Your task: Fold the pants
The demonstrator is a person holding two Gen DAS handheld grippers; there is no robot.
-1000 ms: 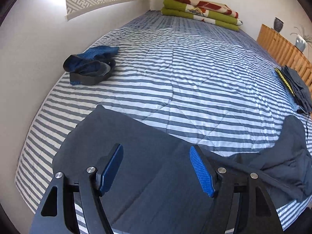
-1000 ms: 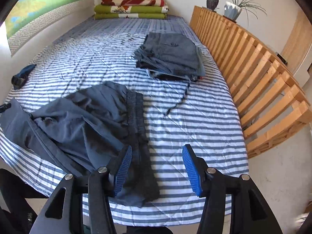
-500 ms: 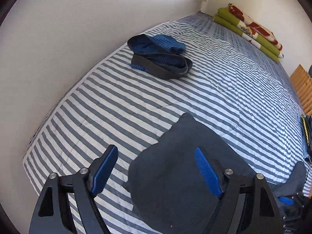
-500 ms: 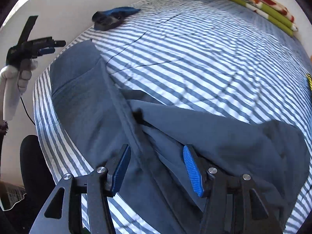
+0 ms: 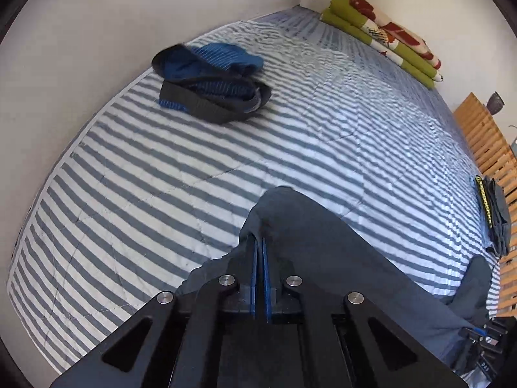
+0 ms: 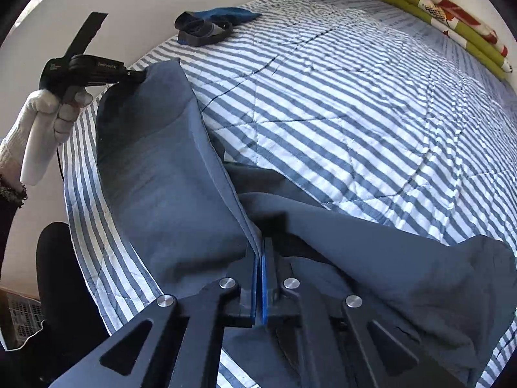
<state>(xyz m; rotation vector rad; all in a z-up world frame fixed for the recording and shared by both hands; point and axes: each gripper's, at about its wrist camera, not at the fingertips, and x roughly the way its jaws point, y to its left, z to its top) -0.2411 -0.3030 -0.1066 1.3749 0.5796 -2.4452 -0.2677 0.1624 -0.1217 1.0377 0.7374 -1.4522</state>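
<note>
Am pinching dark pants hem with left gripper, jaws just closed; right gripper clamping mid-leg fold over striped bed.

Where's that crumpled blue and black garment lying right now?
The blue and black garment lies on the striped bedspread beside the white wall, upper left in both views, apart from the grey pants.

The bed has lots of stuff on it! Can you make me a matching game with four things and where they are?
Things:
1. grey pants
2. blue and black garment
3. green and red blanket
4. folded dark clothes

Places:
A. far end of the bed
B. beside the wooden slats
C. near the white wall
D. pinched in both hand-held grippers

Pairs: 1-D, 2-C, 3-A, 4-B
</note>
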